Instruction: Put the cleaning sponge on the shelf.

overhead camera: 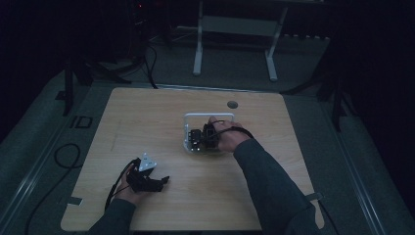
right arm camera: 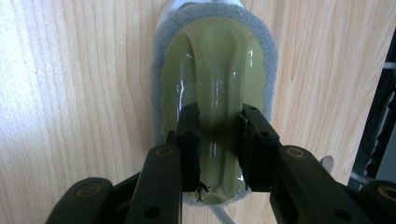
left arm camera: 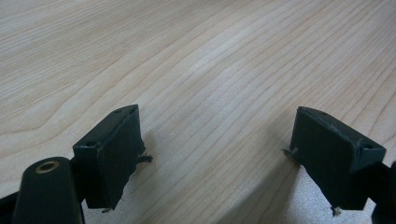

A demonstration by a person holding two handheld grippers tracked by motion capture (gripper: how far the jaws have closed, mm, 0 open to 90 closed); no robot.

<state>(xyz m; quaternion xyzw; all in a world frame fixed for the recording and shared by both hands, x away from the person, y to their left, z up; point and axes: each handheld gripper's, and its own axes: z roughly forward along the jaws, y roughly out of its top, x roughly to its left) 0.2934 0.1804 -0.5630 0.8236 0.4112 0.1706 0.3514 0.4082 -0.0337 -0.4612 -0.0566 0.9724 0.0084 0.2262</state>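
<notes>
Wooden table [overhead camera: 161,112]: pale top with rounded corners, broad bare areas to the left, the front and the far side; a small round grey grommet [overhead camera: 232,104] near the far edge.

White tray [overhead camera: 188,128]: rectangular, right of the table's middle, well in from every edge.

Scrubber [right arm camera: 217,79]: olive-green glossy body with a raised central handle ridge, ringed by a grey sponge pad; it lies at the tray, under the right gripper.

Right gripper [right arm camera: 219,149]: reaches in over the tray; jaws part-closed, one on either side of the scrubber's handle ridge, pads pressed against it.

Left gripper [left arm camera: 217,158]: low over the table's near-left part, close to the front edge and well apart from the tray; jaws wide apart, nothing between them but bare wood.
</notes>
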